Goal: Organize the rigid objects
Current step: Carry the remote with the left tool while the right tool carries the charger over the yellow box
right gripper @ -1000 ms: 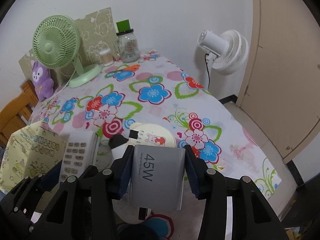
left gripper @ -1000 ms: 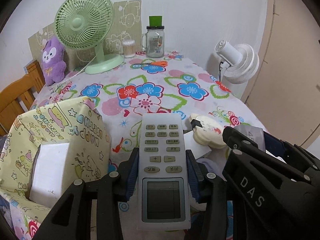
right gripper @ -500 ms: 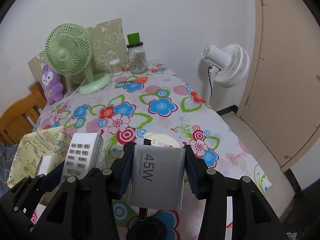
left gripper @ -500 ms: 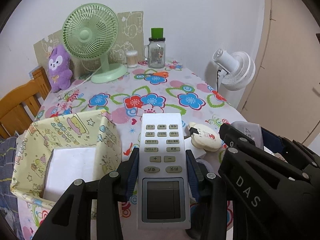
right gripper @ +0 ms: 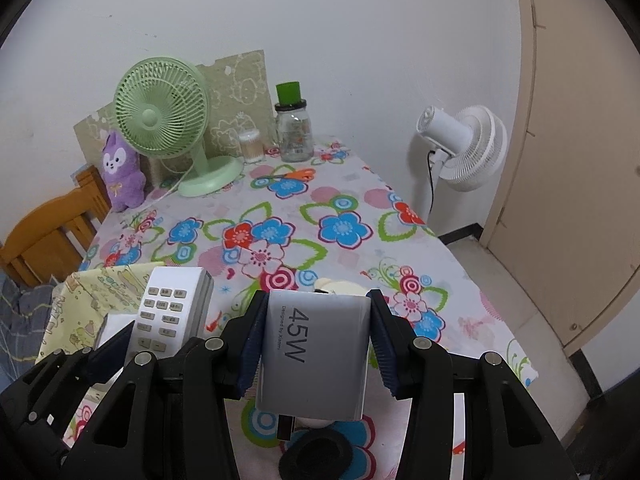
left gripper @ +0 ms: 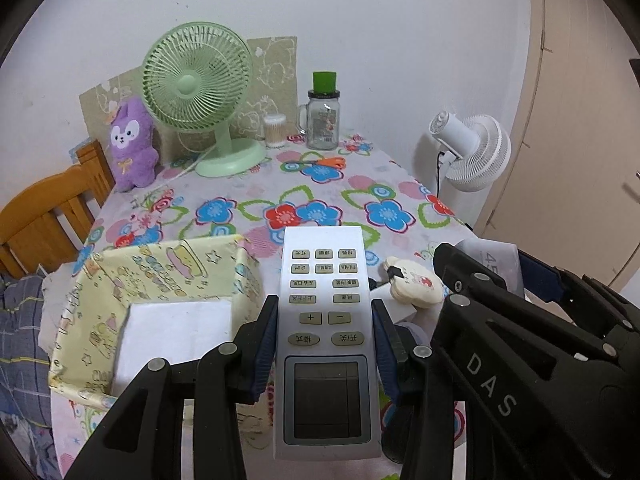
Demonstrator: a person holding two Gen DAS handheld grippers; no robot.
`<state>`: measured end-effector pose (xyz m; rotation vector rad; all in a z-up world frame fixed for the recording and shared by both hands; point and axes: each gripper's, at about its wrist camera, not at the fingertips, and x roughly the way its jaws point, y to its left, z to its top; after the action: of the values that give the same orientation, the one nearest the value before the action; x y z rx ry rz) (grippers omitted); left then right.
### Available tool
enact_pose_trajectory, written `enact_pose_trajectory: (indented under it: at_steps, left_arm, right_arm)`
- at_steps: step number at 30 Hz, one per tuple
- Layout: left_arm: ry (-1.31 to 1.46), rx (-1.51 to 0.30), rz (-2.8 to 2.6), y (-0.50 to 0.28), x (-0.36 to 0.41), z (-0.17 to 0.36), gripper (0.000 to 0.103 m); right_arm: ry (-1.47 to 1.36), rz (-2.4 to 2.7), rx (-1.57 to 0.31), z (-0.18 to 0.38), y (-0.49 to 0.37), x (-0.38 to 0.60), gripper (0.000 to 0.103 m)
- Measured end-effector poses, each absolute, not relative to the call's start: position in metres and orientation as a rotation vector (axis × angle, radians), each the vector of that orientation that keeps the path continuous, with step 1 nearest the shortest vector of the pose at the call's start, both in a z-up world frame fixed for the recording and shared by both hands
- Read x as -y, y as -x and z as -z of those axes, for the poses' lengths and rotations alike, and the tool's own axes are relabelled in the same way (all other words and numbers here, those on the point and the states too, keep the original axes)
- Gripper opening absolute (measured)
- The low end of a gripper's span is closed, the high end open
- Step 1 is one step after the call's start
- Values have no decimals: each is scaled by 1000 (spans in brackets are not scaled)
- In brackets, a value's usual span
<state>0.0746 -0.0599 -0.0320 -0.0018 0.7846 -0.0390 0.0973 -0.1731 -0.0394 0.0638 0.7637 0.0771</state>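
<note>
My left gripper (left gripper: 324, 312) is shut on a white remote control (left gripper: 325, 320), held above the table just right of a yellow patterned box (left gripper: 120, 280) with a white bottom. My right gripper (right gripper: 316, 320) is shut on a grey 45W charger (right gripper: 316, 352), held above the table's front edge. The remote (right gripper: 168, 312) and the box (right gripper: 80, 304) also show at the left of the right wrist view. A cream round item with a cartoon print (left gripper: 416, 286) lies on the table between the grippers.
A green desk fan (left gripper: 200, 92), a purple plush toy (left gripper: 130, 144), a cotton swab jar (left gripper: 275, 130), a glass jar with a green lid (left gripper: 322, 116) and orange scissors (right gripper: 292, 175) stand at the back. A white floor fan (right gripper: 460, 144) stands right. A wooden chair (left gripper: 44, 216) is left. A black round object (right gripper: 316, 456) lies near.
Both grippers have risen and pulled back from the table with their objects still held. More of the table, the box and the back wall now shows.
</note>
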Motion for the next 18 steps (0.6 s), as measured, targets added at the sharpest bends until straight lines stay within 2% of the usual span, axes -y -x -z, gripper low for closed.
enact_pose_trajectory:
  at_steps: [18]
  left_arm:
    - [-7,-770,20,-71,24,17,45]
  right_arm:
    - [-41,-127,-767,23,-97,133,51]
